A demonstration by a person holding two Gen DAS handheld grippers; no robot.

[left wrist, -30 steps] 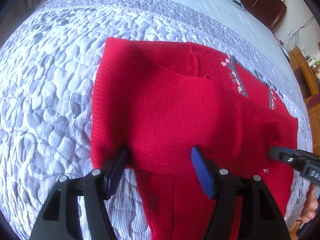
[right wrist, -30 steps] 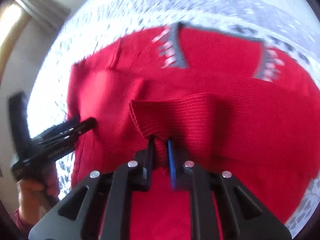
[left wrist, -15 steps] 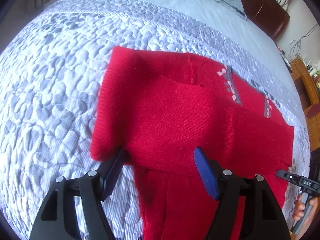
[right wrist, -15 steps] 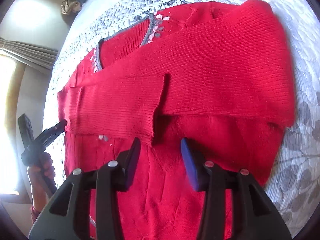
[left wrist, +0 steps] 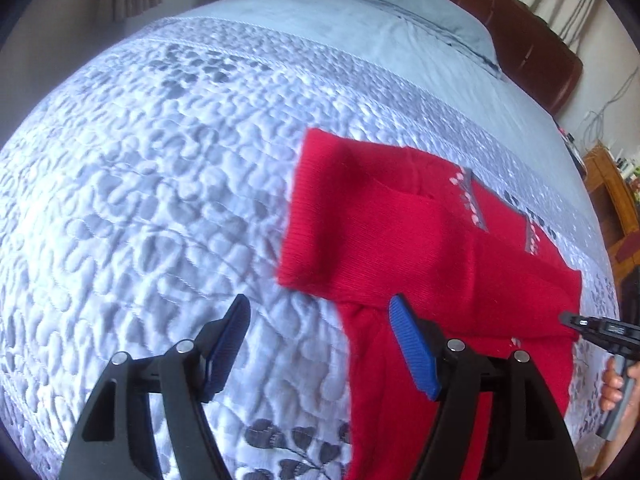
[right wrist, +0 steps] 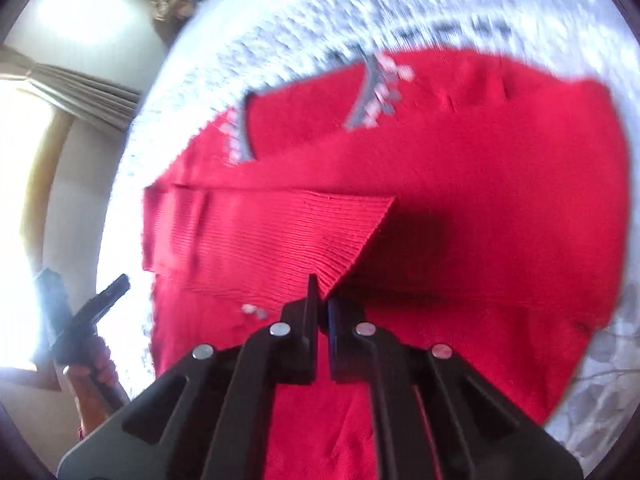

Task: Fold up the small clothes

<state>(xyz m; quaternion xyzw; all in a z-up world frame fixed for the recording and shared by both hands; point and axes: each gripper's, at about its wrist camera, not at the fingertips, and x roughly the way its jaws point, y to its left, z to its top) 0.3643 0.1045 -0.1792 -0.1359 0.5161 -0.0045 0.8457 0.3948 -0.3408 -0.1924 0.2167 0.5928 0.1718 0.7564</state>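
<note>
A small red knit sweater [left wrist: 420, 248] with a grey and pink neck trim lies on the quilted bedspread [left wrist: 160, 200], both sleeves folded across its chest. My left gripper [left wrist: 320, 344] is open and empty, above the quilt at the sweater's left edge. In the right wrist view my right gripper [right wrist: 321, 300] is shut on the ribbed cuff [right wrist: 340, 256] of the upper folded sleeve of the sweater [right wrist: 480, 200] and lifts its corner. The right gripper's tip also shows in the left wrist view [left wrist: 576, 322]. The left gripper also shows in the right wrist view [right wrist: 108, 292].
The bed has a grey sheet and pillow [left wrist: 420, 12] at the far end and a brown headboard [left wrist: 532, 44]. Wooden furniture [left wrist: 616, 200] stands to the right. A bright window with curtains [right wrist: 60, 80] is on the left.
My left gripper has let go of the sweater's left sleeve fold and drawn back left, off the cloth. My right gripper, open half a second ago, has shut on the sleeve cuff.
</note>
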